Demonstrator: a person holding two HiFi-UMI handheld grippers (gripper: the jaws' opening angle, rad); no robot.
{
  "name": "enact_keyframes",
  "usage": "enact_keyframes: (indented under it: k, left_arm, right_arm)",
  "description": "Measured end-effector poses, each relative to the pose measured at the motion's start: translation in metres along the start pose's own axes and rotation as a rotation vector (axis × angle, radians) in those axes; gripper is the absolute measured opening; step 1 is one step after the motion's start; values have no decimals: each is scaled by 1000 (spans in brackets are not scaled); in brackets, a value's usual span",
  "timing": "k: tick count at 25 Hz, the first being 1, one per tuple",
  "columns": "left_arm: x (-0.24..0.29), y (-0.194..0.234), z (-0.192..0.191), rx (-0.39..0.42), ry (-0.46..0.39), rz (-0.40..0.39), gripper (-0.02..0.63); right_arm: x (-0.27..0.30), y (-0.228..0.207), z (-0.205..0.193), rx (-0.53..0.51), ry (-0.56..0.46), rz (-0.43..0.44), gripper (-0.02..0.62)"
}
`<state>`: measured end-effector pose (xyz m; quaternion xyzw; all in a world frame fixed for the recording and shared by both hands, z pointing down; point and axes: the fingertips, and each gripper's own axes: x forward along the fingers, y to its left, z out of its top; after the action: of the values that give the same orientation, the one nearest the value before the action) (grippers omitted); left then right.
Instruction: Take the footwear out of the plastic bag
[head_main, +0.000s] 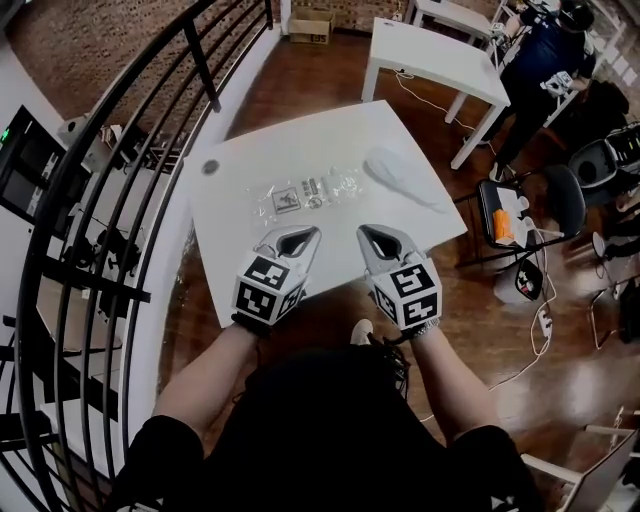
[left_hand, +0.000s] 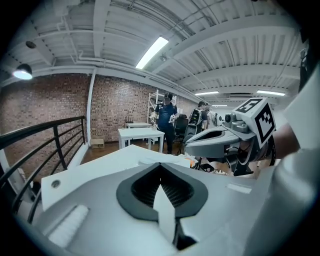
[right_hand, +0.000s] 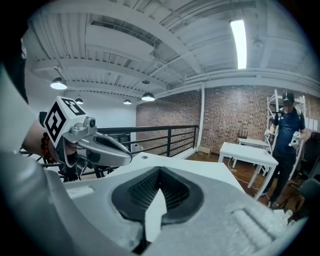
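A clear plastic bag (head_main: 310, 192) with printed labels lies flat in the middle of the white table (head_main: 250, 260). Just right of it rests a white piece of footwear (head_main: 395, 176), outside the bag. My left gripper (head_main: 301, 235) and right gripper (head_main: 374, 237) hover side by side over the table's near edge, short of the bag, both shut and holding nothing. In the left gripper view the left gripper (left_hand: 160, 165) has its jaws together, and the right gripper (left_hand: 220, 141) shows beside it. In the right gripper view the right gripper (right_hand: 159, 171) is closed too, with the left gripper (right_hand: 95, 148) at the left.
A black metal railing (head_main: 110, 190) runs along the left. A second white table (head_main: 430, 55) stands beyond, with a person (head_main: 545, 50) in dark clothes beside it. A chair (head_main: 520, 210) with an orange object and floor cables (head_main: 540, 330) are at the right. A dark round spot (head_main: 210, 167) marks the table.
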<state>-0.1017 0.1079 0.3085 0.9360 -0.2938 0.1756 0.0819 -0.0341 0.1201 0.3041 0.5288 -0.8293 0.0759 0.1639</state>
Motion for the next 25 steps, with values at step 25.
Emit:
enact_keyframes:
  k: [25]
  left_arm:
    - [9, -86, 42, 8, -74, 65, 17]
  right_arm:
    - [-68, -13, 11, -36, -102, 26, -8]
